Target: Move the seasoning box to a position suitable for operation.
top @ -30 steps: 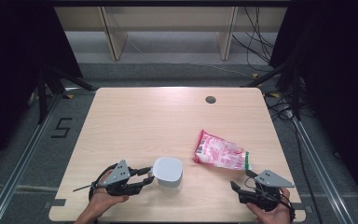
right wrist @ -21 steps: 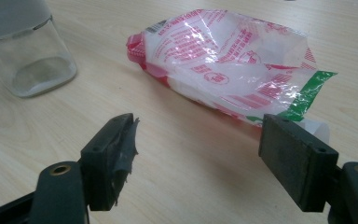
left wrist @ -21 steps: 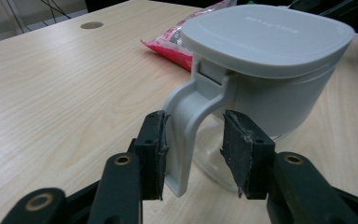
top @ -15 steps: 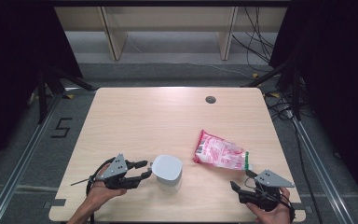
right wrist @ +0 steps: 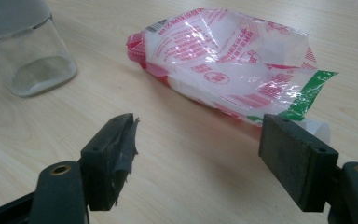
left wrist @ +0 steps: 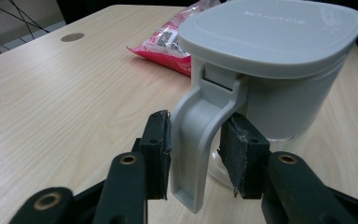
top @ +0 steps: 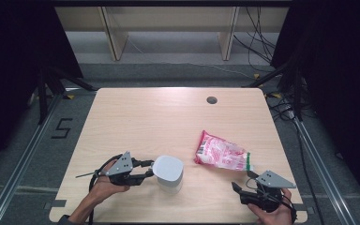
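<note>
Jug [top: 168, 172] handle [left wrist: 199, 140] now between left gripper [left wrist: 200, 156] jaws, just closing; one pad touching, grip unfinished; right gripper [right wrist: 198, 154] spread, bag [right wrist: 233, 60] at 12 o'clock

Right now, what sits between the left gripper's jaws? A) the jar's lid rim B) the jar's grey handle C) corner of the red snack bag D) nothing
B: in the left gripper view the left gripper has the grey handle of the lidded jar between its pads, which have just been closing.

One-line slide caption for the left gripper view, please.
Left gripper's fingers closing around the grey handle of a lidded jug, snack bag behind.
</note>
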Demonstrator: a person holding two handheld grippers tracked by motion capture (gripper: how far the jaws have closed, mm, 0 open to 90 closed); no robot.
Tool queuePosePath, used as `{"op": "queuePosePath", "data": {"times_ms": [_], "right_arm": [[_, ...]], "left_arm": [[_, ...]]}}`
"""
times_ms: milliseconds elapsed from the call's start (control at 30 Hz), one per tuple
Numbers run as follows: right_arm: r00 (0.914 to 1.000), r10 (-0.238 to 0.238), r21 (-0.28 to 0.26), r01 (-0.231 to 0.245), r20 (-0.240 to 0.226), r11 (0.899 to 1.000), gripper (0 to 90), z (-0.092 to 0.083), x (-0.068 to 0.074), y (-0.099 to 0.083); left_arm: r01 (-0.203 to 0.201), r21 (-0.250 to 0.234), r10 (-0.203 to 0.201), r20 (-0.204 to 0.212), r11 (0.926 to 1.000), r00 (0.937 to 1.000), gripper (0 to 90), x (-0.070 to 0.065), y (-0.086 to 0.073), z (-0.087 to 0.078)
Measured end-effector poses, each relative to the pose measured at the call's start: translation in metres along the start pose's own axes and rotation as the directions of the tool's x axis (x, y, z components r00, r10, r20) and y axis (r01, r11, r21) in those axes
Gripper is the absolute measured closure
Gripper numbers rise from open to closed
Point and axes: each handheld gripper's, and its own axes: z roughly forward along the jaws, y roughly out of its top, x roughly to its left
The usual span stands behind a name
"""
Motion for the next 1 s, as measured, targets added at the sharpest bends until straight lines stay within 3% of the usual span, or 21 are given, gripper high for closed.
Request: {"op": "queuePosePath", "data": {"times_ms": [67, 200, 233, 267, 333, 467, 633, 700, 767, 867, 1000], "right_arm": [[0.9996, -0.026, -0.005, 0.026, 0.006, 1.000, 28.0, 0.000, -0.001, 0.000], [1.0000, 0.001, 0.000, -0.001, 0.001, 1.000, 28.0, 0.000, 0.000, 0.000], [0.9999, -0.014, -0.004, 0.014, 0.004, 1.000, 28.0, 0.000, -0.001, 0.000], [0.9994, -0.035, -0.007, 0.035, 0.004, 0.999, 28.0, 0.000, -0.002, 0.001], [0.9994, -0.034, -0.003, 0.034, -0.003, 0.999, 27.9, 0.001, -0.002, 0.000], [0.9995, -0.031, -0.005, 0.032, 0.007, 0.999, 28.0, 0.000, -0.002, 0.001], [0.9995, -0.032, -0.006, 0.032, 0.007, 0.999, 28.0, 0.000, -0.002, 0.001], [0.9995, -0.030, -0.005, 0.030, 0.006, 1.000, 28.0, 0.000, -0.002, 0.001], [0.9995, -0.032, -0.005, 0.032, 0.007, 0.999, 27.9, 0.000, -0.002, 0.001], [0.9994, -0.035, -0.007, 0.035, 0.008, 0.999, 28.0, 0.000, -0.002, 0.001], [0.9995, -0.032, -0.006, 0.032, 0.007, 0.999, 27.9, 0.000, -0.002, 0.001]], "left_arm": [[0.002, -0.003, -0.002, 0.012, 1.0000, 0.9999, 64.8, -0.002, -0.002, -0.003], [0.015, -0.011, -0.014, 0.047, 0.9998, 0.9988, 65.7, -0.006, -0.004, -0.009], [0.017, -0.022, -0.016, 0.058, 0.9996, 0.9982, 65.6, -0.006, -0.005, -0.009], [0.008, -0.020, -0.007, 0.060, 0.9998, 0.9982, 65.3, -0.006, -0.005, -0.010], [0.028, -0.024, -0.027, 0.067, 0.9993, 0.9974, 64.5, -0.005, -0.006, -0.011], [0.016, -0.024, -0.014, 0.073, 0.9996, 0.9972, 65.2, -0.005, -0.005, -0.010], [0.000, -0.019, 0.001, 0.059, 0.9998, 0.9983, 67.5, -0.009, -0.005, -0.011], [0.028, -0.010, -0.027, 0.038, 0.9996, 0.9989, 67.5, -0.011, -0.004, -0.010], [0.023, -0.012, -0.022, 0.026, 0.9997, 0.9994, 67.8, -0.013, -0.003, -0.008], [-0.005, 0.006, 0.005, 0.009, 1.0000, 0.9999, 67.9, -0.021, 0.001, -0.004], [0.010, 0.034, -0.009, -0.019, 0.9994, 0.9998, 68.0, -0.024, 0.005, -0.001]]}}
